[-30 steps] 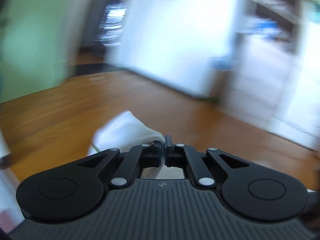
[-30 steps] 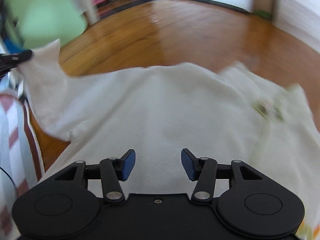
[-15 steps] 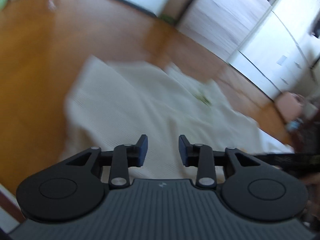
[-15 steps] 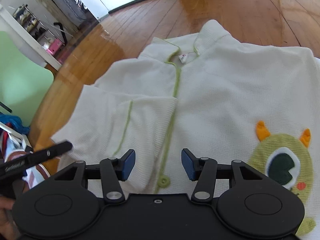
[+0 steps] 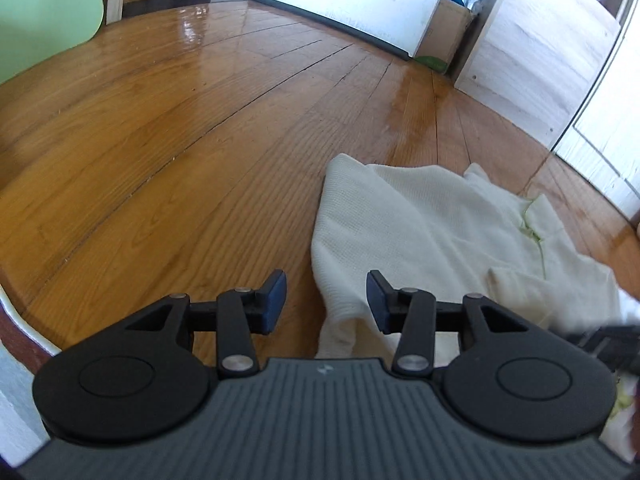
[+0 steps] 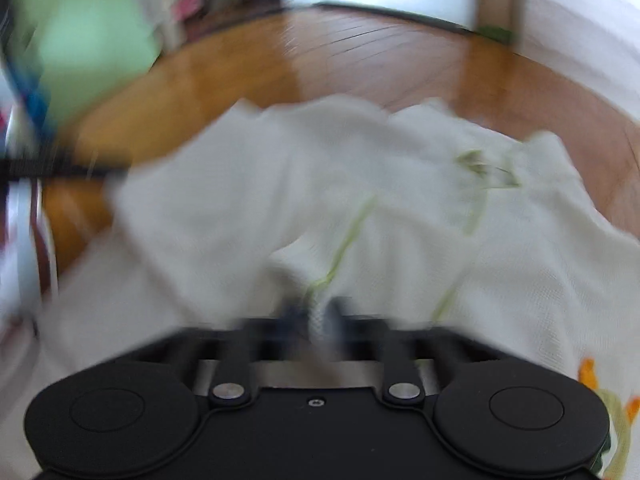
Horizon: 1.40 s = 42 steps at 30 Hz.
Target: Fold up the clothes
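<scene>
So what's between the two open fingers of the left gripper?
In the left wrist view, the left gripper straddles the edge of the white shirt, with bare wood floor beside it.

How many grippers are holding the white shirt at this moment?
1. The right gripper appears shut on a fold of the white shirt, though its view is blurred. The left gripper is open, its blue pads holding nothing.
</scene>
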Available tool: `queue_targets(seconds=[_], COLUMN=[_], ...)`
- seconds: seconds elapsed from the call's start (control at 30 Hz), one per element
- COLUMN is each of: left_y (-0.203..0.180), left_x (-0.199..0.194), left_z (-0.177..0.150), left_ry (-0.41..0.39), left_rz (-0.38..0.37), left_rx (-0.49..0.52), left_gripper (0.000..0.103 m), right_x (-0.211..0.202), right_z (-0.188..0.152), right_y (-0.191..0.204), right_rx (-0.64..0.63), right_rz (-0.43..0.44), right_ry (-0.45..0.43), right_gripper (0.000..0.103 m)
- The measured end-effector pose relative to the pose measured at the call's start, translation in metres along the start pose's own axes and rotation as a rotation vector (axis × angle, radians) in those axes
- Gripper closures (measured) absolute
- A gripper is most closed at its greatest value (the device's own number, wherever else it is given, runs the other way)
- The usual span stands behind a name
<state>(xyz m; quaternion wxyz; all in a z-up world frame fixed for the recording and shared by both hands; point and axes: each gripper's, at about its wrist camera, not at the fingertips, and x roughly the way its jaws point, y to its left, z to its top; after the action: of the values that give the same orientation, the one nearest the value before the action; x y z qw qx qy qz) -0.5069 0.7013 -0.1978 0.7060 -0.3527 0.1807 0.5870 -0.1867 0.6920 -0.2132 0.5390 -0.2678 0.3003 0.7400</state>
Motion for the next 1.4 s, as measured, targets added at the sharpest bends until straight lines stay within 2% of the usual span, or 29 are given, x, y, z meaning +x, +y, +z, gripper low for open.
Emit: queue_targets(seconds=[0.07, 0.17, 0.27, 0.3, 0.33, 0.4, 0.47, 0.5, 0.53, 0.6, 0.73, 0.8, 0.87, 1.0, 1.07, 1.13, 1.2, 1.27, 1.3, 1.4], left_y=[-0.003, -0.007, -0.013, -0.015, -0.017, -0.022, -0.026, -0.028, -0.03, -0.032, -0.033, -0.033, -0.032, -0.031, -0.03, -0.028, -0.027, -0.026, -0.025, -0.022], left_x=[0.001, -0.003, -0.005, -0.005, -0.005, -0.004, -0.002, -0.001, 0.0, 0.001, 0.003, 0.002, 0.002, 0.002, 0.004, 0.005, 0.004, 0.003, 0.003, 0.002], left_z=[0.0, -0.001, -0.006, -0.008, -0.009, -0.011, -0.013, -0.014, -0.015, -0.017, -0.021, -0.022, -0.022, -0.022, -0.022, -0.023, -0.023, -0.022, -0.021, -0.019], left_ry=[0.0, 0.005, 0.019, 0.029, 0.042, 0.067, 0.086, 0.089, 0.09, 0.096, 0.103, 0.102, 0.101, 0.092, 0.088, 0.086, 0.085, 0.079, 0.075, 0.061], left_rz=[0.001, -0.017, -0.021, -0.026, -0.035, -0.059, -0.076, -0.077, -0.074, -0.065, -0.05, -0.048, -0.05, -0.039, -0.024, -0.015, -0.009, -0.001, 0.004, 0.014], left_rx=[0.019, 0.048, 0.102, 0.122, 0.141, 0.175, 0.2, 0.209, 0.218, 0.234, 0.246, 0.242, 0.235, 0.232, 0.222, 0.213, 0.213, 0.216, 0.214, 0.196], left_gripper=[0.06, 0.055, 0.054, 0.054, 0.053, 0.052, 0.05, 0.05, 0.05, 0.048, 0.048, 0.048, 0.048, 0.048, 0.048, 0.048, 0.048, 0.048, 0.048, 0.048], right_x=[-0.031, -0.064, -0.067, -0.065, -0.064, -0.067, -0.07, -0.072, -0.075, -0.079, -0.081, -0.069, -0.049, -0.011, 0.002, -0.002, -0.015, -0.048, -0.056, -0.057], right_z=[0.006, -0.004, -0.025, -0.034, -0.042, -0.055, -0.06, -0.061, -0.06, -0.053, -0.03, -0.018, -0.01, -0.001, 0.006, 0.014, 0.02, 0.017, 0.015, 0.011], right_y=[-0.02, -0.046, -0.07, -0.08, -0.089, -0.106, -0.118, -0.123, -0.126, -0.133, -0.145, -0.15, -0.153, -0.151, -0.147, -0.141, -0.138, -0.14, -0.146, -0.17], right_rx=[0.08, 0.135, 0.189, 0.243, 0.302, 0.417, 0.507, 0.539, 0.555, 0.564, 0.56, 0.538, 0.518, 0.496, 0.467, 0.409, 0.37, 0.365, 0.364, 0.35], right_rz=[-0.048, -0.189, -0.332, -0.372, -0.386, -0.311, -0.233, -0.218, -0.222, -0.247, -0.277, -0.252, -0.229, -0.256, -0.286, -0.286, -0.279, -0.25, -0.247, -0.28], right_ry=[-0.125, -0.197, -0.102, -0.063, -0.021, 0.015, 0.012, 0.001, -0.012, -0.045, -0.102, -0.059, 0.023, 0.128, 0.137, 0.078, -0.01, -0.167, -0.195, -0.15], right_gripper=[0.096, 0.096, 0.096, 0.087, 0.086, 0.085, 0.066, 0.053, 0.048, 0.048, 0.035, 0.031, 0.03, 0.029, 0.034, 0.092, 0.093, 0.093, 0.093, 0.091])
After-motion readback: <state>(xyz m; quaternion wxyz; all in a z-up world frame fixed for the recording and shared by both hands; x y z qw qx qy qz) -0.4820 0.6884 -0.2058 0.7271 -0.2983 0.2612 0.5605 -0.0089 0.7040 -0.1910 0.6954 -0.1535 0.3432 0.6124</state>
